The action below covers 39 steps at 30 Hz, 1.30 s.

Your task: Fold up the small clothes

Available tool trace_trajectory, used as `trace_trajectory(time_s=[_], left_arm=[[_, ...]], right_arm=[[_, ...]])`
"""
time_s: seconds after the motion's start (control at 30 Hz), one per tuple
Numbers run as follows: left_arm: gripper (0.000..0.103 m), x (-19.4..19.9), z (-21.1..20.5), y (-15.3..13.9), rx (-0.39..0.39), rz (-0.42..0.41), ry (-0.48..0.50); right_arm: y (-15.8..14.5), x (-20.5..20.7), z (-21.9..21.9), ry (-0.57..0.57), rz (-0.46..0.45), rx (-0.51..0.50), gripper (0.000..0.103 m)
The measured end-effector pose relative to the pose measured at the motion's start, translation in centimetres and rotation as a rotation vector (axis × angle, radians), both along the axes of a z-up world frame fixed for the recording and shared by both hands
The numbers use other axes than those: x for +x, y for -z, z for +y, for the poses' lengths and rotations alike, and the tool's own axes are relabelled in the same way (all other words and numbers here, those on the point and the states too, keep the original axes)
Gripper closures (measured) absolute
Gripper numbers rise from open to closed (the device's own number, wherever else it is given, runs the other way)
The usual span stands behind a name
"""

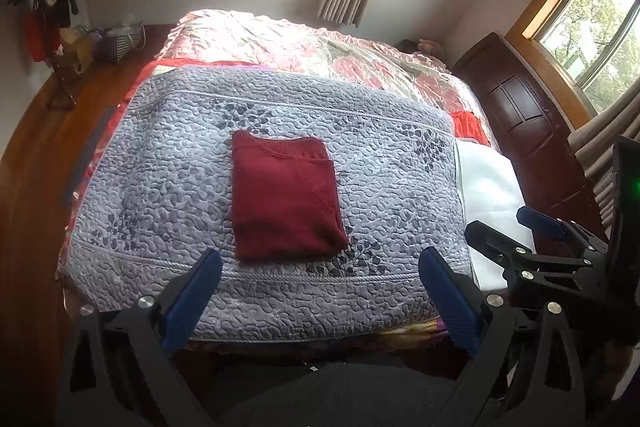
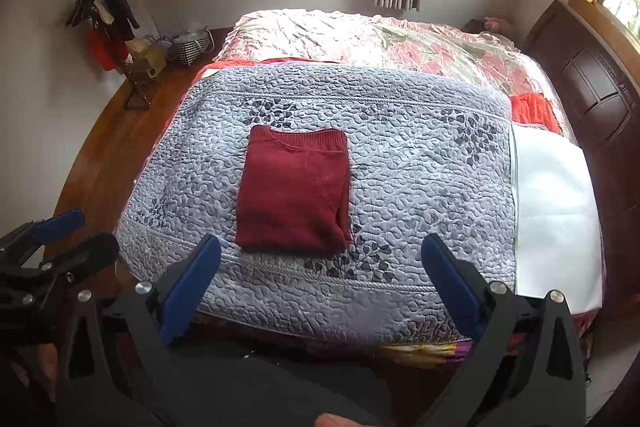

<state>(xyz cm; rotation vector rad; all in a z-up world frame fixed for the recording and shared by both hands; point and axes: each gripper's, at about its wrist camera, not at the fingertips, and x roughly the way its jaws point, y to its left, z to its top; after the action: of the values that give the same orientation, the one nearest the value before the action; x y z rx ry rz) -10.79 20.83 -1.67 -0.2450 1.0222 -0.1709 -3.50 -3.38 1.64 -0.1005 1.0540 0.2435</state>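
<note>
A dark red sweater lies folded into a neat rectangle near the middle of the grey quilted blanket on the bed. The left gripper and right gripper both hang above the blanket's near edge, their 2 blue-padded fingers spread wide and holding nothing.

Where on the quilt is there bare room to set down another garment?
The quilt is bare right of the folded red sweater, up to the white sheet, and left of it to the quilt's edge. The near strip is narrow.
</note>
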Motion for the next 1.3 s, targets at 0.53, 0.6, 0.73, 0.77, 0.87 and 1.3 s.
trace_trajectory(time_s=[0.53, 0.6, 0.73, 0.77, 0.87, 1.3], left_arm=[[0.004, 0.8, 1.2, 1.1, -0.022, 0.037, -0.031], [0.004, 0.9, 1.2, 1.1, -0.021, 0.038, -0.032], [0.004, 1.2, 1.3, 1.1, -0.024, 0.039, -0.029], [0.004, 1.3, 1.3, 1.1, -0.023, 0.038, -0.029], [0.004, 1.8, 1.4, 1.1, -0.023, 0.038, -0.028], [0.004, 2.6, 0.8, 1.0, -0.021, 0.043, -0.002]], right_arm=[[0.1, 1.0, 0.7, -0.009, 0.012, 0.005, 0.003], [0.0, 1.1, 0.9, -0.011, 0.008, 0.001, 0.003], [-0.4, 1.4, 1.0, -0.016, -0.003, -0.001, 0.003], [-0.5, 1.5, 1.1, -0.019, -0.004, -0.002, 0.003], [-0.7, 1.7, 1.3, -0.024, -0.010, -0.006, 0.003], [-1.3, 2.0, 1.2, -0.027, -0.028, -0.015, 0.003]])
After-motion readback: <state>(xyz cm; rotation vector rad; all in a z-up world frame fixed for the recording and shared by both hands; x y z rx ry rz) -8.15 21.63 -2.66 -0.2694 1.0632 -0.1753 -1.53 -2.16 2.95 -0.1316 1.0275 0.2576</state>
